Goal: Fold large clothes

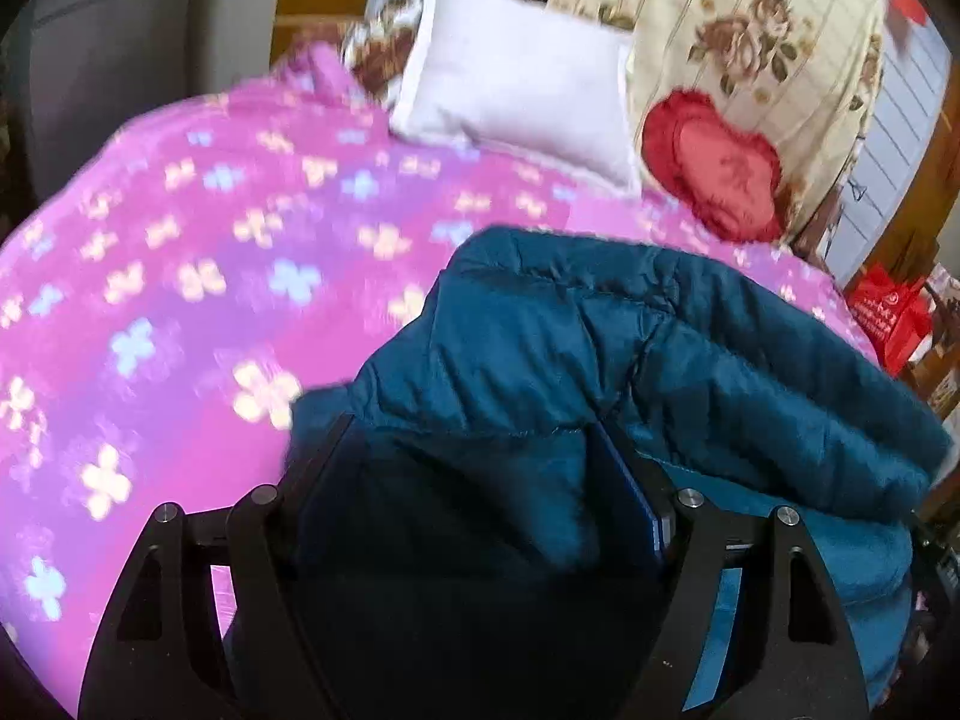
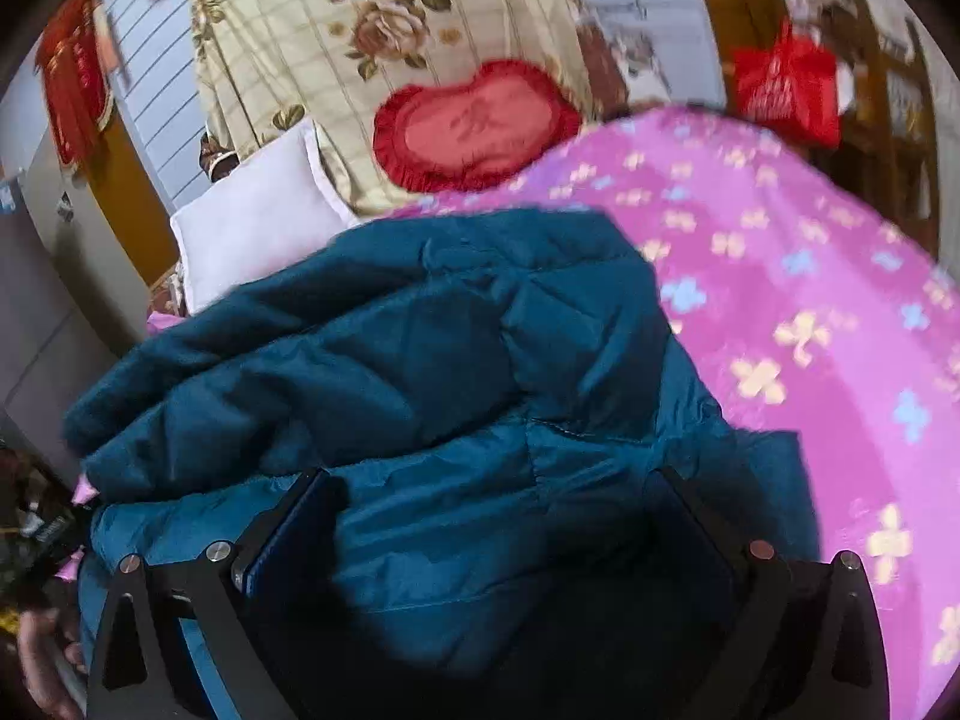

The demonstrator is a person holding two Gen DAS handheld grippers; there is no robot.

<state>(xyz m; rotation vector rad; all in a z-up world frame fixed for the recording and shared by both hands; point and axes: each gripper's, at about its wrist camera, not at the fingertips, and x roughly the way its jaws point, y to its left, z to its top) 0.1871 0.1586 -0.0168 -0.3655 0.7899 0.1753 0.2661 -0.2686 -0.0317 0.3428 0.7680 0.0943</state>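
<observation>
A teal quilted puffer jacket (image 1: 630,348) lies bunched on a bed with a pink flowered blanket (image 1: 180,240). My left gripper (image 1: 474,438) has its jaws wide apart with jacket fabric filling the gap between them. The jacket also shows in the right wrist view (image 2: 390,348), over the same blanket (image 2: 780,276). My right gripper (image 2: 498,492) also stands wide, with jacket fabric bulging between its fingers. The fingertips of both are partly buried in the fabric.
A white pillow (image 1: 516,78), a red heart-shaped cushion (image 1: 714,168) and a cream floral quilt (image 1: 750,30) lie at the head of the bed. A red bag (image 1: 894,312) stands beside the bed. A grey cabinet (image 1: 120,48) is at the left.
</observation>
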